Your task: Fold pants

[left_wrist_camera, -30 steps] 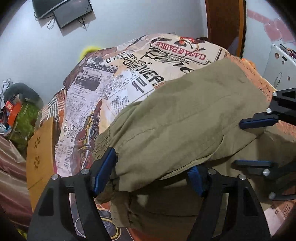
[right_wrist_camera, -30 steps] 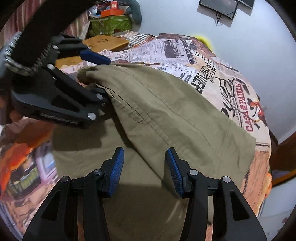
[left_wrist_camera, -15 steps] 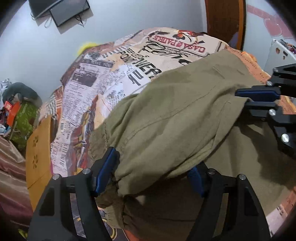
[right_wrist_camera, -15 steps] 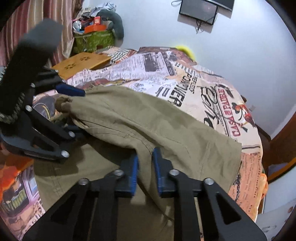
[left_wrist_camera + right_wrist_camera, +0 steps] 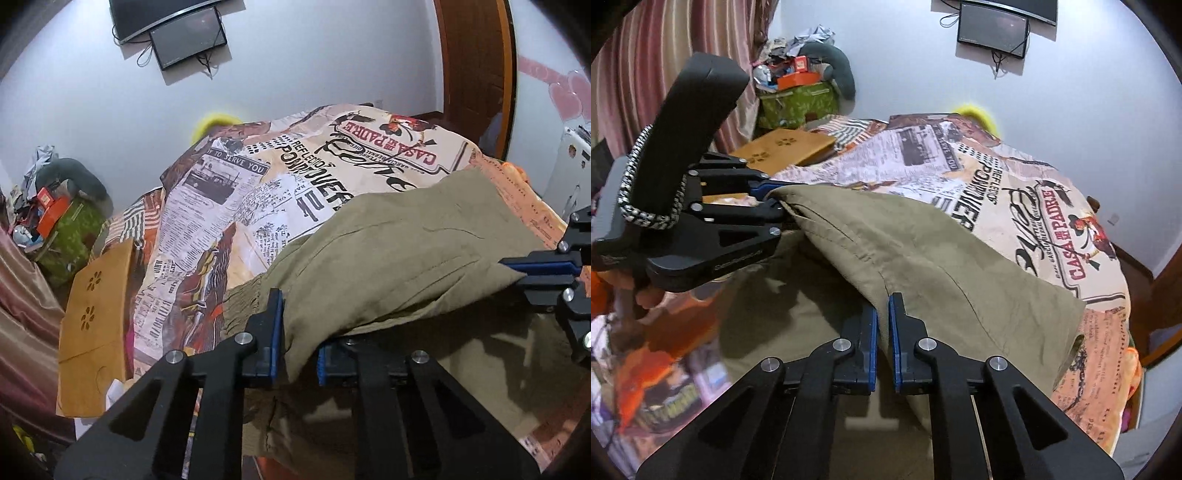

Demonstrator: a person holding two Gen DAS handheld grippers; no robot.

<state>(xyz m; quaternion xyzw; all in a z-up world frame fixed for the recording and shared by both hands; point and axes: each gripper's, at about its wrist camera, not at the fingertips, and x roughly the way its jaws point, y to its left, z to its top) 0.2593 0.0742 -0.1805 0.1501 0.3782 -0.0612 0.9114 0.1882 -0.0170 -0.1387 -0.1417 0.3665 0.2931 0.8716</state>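
Two grippers pinch my olive pants at frame centre: left gripper closing on the waistband, right gripper clamped on an edge. Newsprint bedspread beneath, wall screen upper left, curtain left.

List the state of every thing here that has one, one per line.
pants: olive, top layer lifted, partly folded over.
left gripper: jaws closing, fabric between them.
right gripper: shut on pants edge.
bedspread: spread over bed.
wall screen: dark.
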